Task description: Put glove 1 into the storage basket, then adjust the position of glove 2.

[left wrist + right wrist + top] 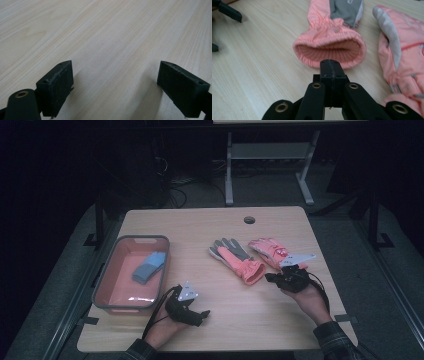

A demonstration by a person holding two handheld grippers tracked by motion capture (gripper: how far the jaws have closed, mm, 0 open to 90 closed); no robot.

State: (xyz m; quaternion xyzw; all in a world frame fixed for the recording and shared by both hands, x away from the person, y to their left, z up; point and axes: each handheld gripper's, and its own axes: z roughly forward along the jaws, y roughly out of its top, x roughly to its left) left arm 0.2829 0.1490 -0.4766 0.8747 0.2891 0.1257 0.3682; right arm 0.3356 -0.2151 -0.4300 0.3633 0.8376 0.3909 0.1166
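Two pink winter gloves lie side by side on the wooden table [200,225]. The left one, a pink and grey glove [235,257], has its open cuff toward me. The second pink glove [270,250] lies to its right. My right gripper [268,276] is shut with nothing in it, its tip just short of that cuff. In the right gripper view the shut jaws of the right gripper [331,63] sit directly before the ribbed cuff of the pink and grey glove [329,47], with the second glove [402,40] to the right. My left gripper [202,314] rests near the front edge; in its own view the left gripper [116,66] is open over bare wood.
A pink bin with a grey rim [142,238] stands at the table's left and holds a folded blue-grey item [149,266]. A round cable hole [249,219] is at the far edge. A desk frame [229,175] stands on the floor behind.
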